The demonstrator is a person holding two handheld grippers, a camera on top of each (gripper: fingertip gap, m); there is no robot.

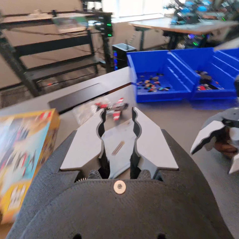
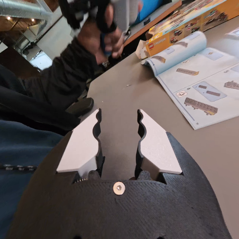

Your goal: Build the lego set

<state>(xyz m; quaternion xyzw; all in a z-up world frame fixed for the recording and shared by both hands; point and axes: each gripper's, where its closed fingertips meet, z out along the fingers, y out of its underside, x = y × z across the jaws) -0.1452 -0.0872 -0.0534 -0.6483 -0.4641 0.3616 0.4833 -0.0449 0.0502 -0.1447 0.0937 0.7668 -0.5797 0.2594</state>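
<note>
A red, white and black partly built lego model [image 1: 113, 108] lies on the grey table beyond the tips of my left gripper [image 1: 118, 109], which is open and empty above the instruction booklet [image 1: 120, 139]. My right gripper [image 2: 119, 111] is open and empty over bare table near its front edge; it also shows at the right of the left wrist view [image 1: 212, 139]. The open booklet [image 2: 201, 82] lies to its right, with the yellow lego box [image 2: 181, 25] behind it. The box [image 1: 24, 157] is at the left in the left wrist view.
Two blue bins [image 1: 148, 62] [image 1: 219, 60] with several loose lego pieces stand at the back right of the table. A clear plastic bag [image 1: 84, 113] lies by the model. A person's dark sleeve [image 2: 62, 75] and hand [image 2: 107, 45] are beyond the table edge. There is about 20 cm between the tips of the two grippers.
</note>
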